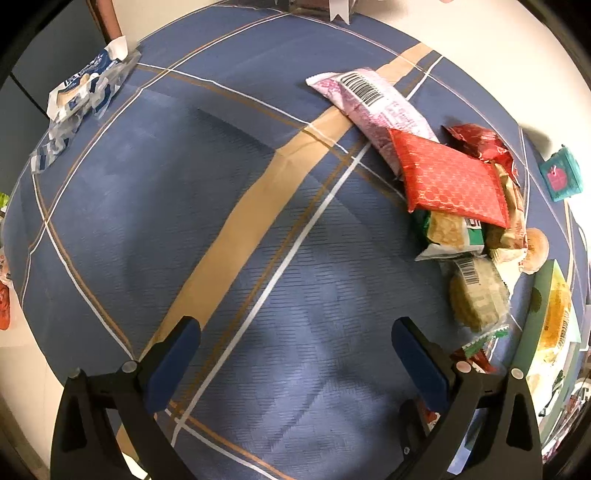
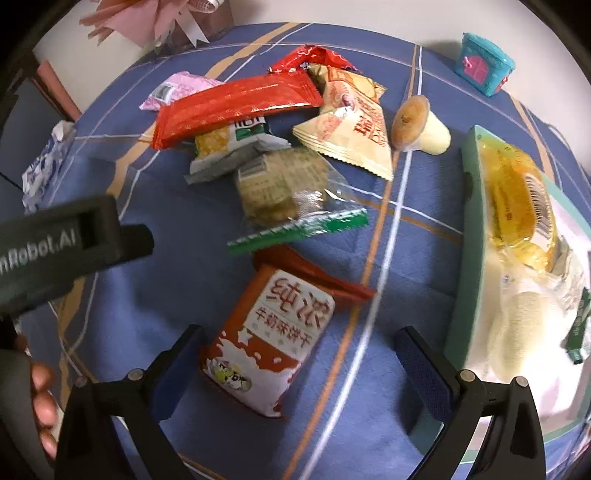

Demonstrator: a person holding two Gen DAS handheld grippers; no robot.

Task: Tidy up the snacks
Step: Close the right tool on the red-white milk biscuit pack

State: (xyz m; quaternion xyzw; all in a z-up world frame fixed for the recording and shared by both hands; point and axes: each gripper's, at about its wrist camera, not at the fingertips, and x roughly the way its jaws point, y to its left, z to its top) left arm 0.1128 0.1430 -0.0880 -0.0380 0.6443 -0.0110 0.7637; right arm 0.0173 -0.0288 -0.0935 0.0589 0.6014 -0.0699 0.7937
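The snacks lay on a blue plaid tablecloth [image 2: 424, 258] crossed by tan and white stripes, spread over the worktop. In the right wrist view, the red-and-white milk biscuit packet [image 2: 266, 339] lay at 6 o'clock, between the wide-spread fingers of the right hand-held gripper [image 2: 299, 358], which held nothing; whether the left pad touched the packet could not be told. Just above it, at the centre, sat one clear packet of round biscuits [image 2: 280, 188] with a green serrated edge. A loose pile rose toward 12 o'clock: one long red packet [image 2: 236, 107] on top, one green-and-white packet [image 2: 236, 144] under it, one cream triangular packet [image 2: 351, 129], one crumpled red wrapper [image 2: 314, 59] and one pink packet [image 2: 177, 88] at 11 o'clock. One small jelly cup [image 2: 417, 125] lay on its side at 1 o'clock. A pale green box [image 2: 472, 236] at 3 o'clock held a yellow-wrapped pastry [image 2: 517, 206] and white packets too blurred to count. One teal toy chest [image 2: 484, 66] stood at 2 o'clock, near the cloth's far edge. One blue-and-white wrapper [image 2: 44, 166] lay well apart at 9 o'clock.

In the left wrist view, the left hand-held gripper [image 1: 295, 354] hovered wide open over bare cloth, holding nothing, with the pile at 3 o'clock. Beyond the cloth were a pale wall and pink ribbon decoration [image 2: 147, 18] at 12 o'clock.
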